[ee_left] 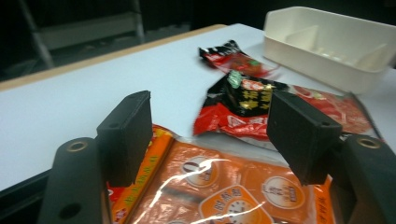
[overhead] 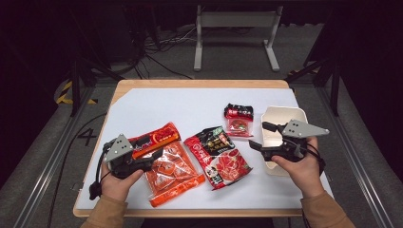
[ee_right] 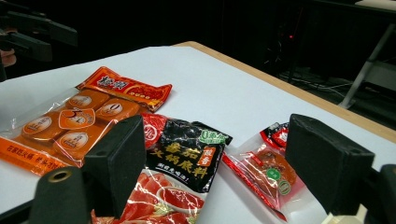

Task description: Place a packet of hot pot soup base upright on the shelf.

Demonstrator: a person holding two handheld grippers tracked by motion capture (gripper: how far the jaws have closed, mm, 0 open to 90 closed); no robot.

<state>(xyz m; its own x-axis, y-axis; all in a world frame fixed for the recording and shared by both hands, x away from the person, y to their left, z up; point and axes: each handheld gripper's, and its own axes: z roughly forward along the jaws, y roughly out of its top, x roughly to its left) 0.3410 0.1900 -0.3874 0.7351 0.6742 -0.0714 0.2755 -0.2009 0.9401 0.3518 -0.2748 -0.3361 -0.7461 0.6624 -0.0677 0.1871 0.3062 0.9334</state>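
While left tongs [ee_left: 210,140] gape, orange packet [ee_left: 219,182] lies beneath.

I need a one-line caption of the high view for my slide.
Two hand-held grippers, left over an orange packet and right over a white bin, both open, with three more packets on the table.

I worked at a worktop [overhead: 142,102] covered with a pale sheet, its wooden edge showing along the far side and at a cut corner. Beyond it stood a grey metal frame [overhead: 236,28] on two feet, with a tangle of dark cables [overhead: 159,50] lying on the grey carpeted floor [overhead: 43,156] beside it. Metal rails [overhead: 47,166] ran along the floor on either side of me. Yellow and black tape [overhead: 64,92] marked the floor at my left, near a painted number four [overhead: 88,137]. The room behind lay dark.
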